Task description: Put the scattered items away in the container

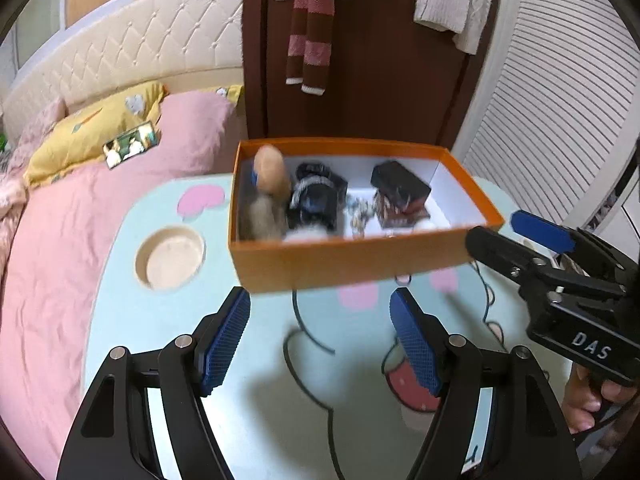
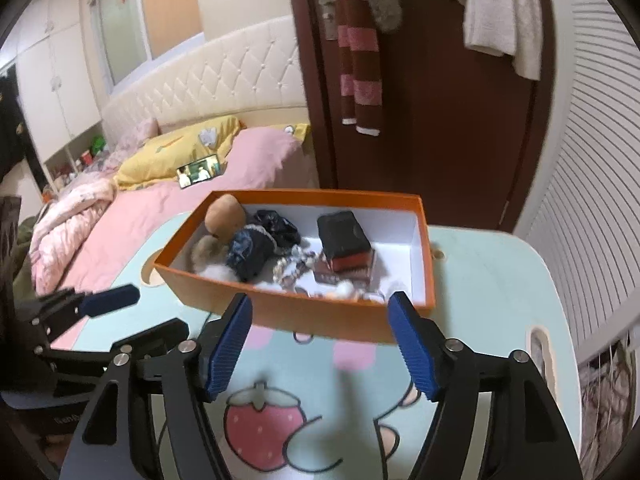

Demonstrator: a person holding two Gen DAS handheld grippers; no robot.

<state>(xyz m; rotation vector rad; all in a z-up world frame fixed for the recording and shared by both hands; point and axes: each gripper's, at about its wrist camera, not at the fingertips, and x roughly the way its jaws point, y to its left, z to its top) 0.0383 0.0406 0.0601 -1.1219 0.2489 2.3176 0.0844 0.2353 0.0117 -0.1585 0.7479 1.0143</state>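
Note:
An orange box point(image 1: 352, 264) point(image 2: 304, 316) with a white inside stands on the pale blue cartoon table point(image 1: 248, 400) point(image 2: 488, 280). Inside lie a tan plush toy point(image 1: 272, 176) point(image 2: 224, 216), a dark frilly cloth point(image 1: 316, 200) point(image 2: 256, 248), a black and red case point(image 1: 400, 192) point(image 2: 344, 240) and small trinkets point(image 1: 358, 216) point(image 2: 292, 268). My left gripper point(image 1: 320, 340) stands open over the table just in front of the box, with nothing between its fingers. My right gripper point(image 2: 320, 340) is also open and empty at the box's near wall; it shows at the right in the left wrist view point(image 1: 516, 232).
A round cup recess point(image 1: 170, 258) is sunk in the table left of the box. A pink bed point(image 1: 80, 240) with a yellow pillow point(image 1: 92, 132) and a phone point(image 1: 130, 146) point(image 2: 199, 171) lies to the left. A brown door point(image 1: 360, 60) with hanging scarves stands behind, a slatted door point(image 1: 560, 100) on the right.

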